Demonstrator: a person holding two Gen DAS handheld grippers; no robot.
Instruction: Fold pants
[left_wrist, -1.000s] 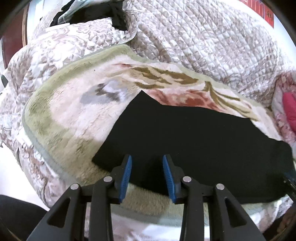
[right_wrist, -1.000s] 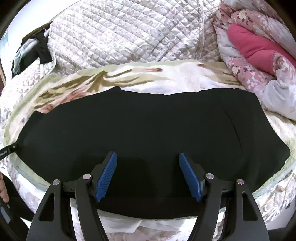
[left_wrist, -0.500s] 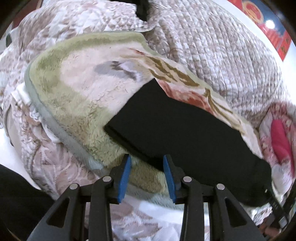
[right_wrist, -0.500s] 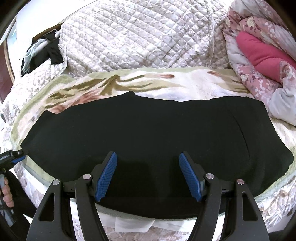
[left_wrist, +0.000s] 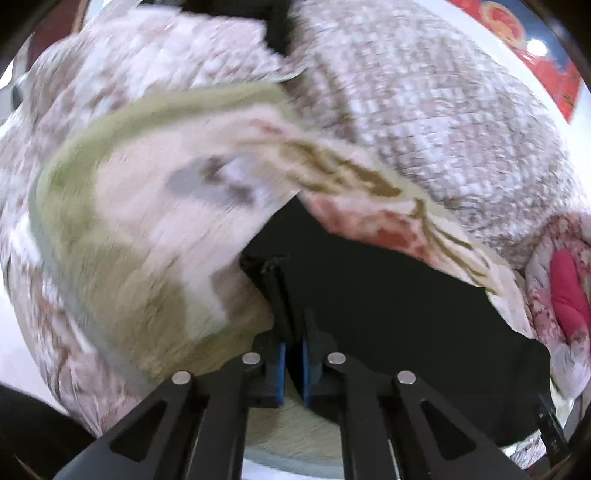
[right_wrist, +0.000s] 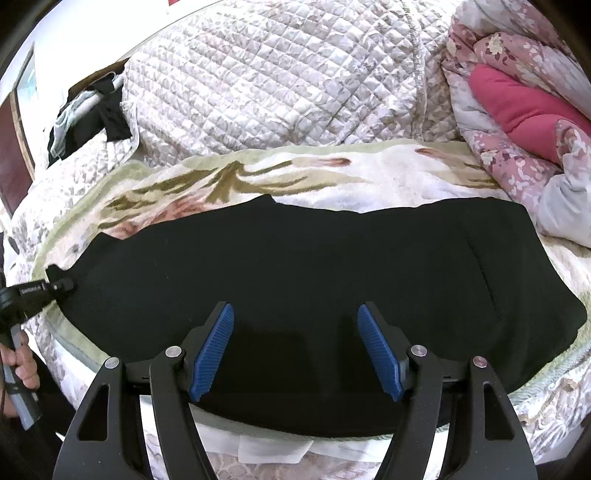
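Pants (right_wrist: 314, 280) flat on blanket (right_wrist: 369, 177); left tongs (left_wrist: 291, 356) clenched on hem corner, right tongs (right_wrist: 295, 350) released above; thin pinch may slip mid-fold

Right gripper (right_wrist: 295, 347) jaws wide apart over black pants (right_wrist: 314, 266), flat on blanket (right_wrist: 369, 177); left gripper (right_wrist: 55, 286) at pants' left end.
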